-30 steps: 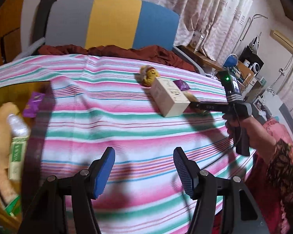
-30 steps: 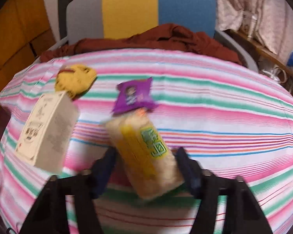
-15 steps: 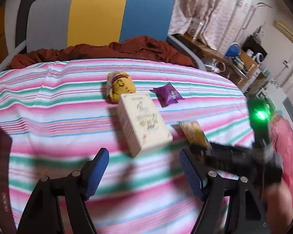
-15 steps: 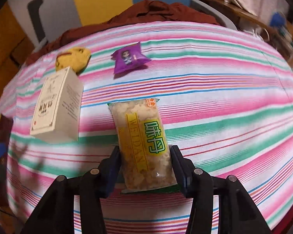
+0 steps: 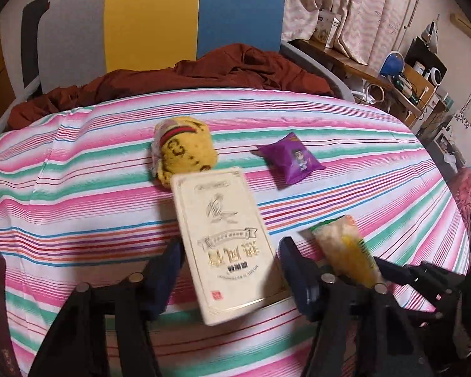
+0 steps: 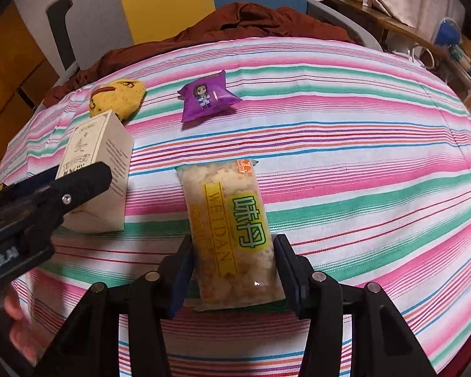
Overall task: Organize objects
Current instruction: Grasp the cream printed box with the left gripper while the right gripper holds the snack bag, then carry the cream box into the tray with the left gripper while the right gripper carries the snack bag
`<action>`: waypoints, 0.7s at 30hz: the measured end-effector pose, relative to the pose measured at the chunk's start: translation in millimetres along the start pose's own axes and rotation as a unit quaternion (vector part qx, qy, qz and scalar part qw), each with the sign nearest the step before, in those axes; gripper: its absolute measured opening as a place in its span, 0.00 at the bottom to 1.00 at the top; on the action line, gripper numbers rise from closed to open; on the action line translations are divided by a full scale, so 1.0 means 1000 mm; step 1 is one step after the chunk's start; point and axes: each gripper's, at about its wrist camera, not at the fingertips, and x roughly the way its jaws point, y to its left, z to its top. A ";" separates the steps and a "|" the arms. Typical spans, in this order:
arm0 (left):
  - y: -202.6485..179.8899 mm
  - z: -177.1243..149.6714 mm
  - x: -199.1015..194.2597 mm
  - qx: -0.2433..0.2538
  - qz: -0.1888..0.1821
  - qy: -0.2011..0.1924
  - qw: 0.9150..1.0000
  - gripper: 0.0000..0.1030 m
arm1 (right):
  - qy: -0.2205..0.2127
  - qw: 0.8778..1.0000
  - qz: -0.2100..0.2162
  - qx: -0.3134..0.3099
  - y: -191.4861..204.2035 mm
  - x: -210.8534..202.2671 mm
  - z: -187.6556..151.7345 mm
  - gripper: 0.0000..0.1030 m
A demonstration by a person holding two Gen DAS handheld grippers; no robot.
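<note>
The right tongs (image 6: pixel 234 275) clamp the near end of a clear rice-cracker packet (image 6: pixel 230 235), its long axis running away from the camera over the striped counter (image 6: pixel 345 163). The left tongs (image 5: pixel 230 270), just closing, straddle a cream box (image 5: pixel 227 242) lying lengthwise; whether the pads (image 5: pixel 298 278) press it I cannot tell. Beyond sit a yellow plush toy (image 5: pixel 183 152), touching the box's far end, and a purple snack pouch (image 5: pixel 290 158). The packet's bottom edge is hidden.
</note>
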 end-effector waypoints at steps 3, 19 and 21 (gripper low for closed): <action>0.014 -0.002 0.002 -0.019 -0.034 -0.003 0.999 0.61 | -0.001 1.000 -0.004 -0.004 0.002 0.002 0.000 0.52; 0.056 -0.061 -0.041 -0.004 -0.046 -0.065 0.997 0.53 | -0.034 0.999 0.012 -0.022 0.012 -0.002 0.007 0.48; 0.063 -0.073 -0.052 -0.015 -0.057 -0.072 0.996 0.53 | -0.042 0.998 0.014 -0.032 0.016 -0.006 0.006 0.48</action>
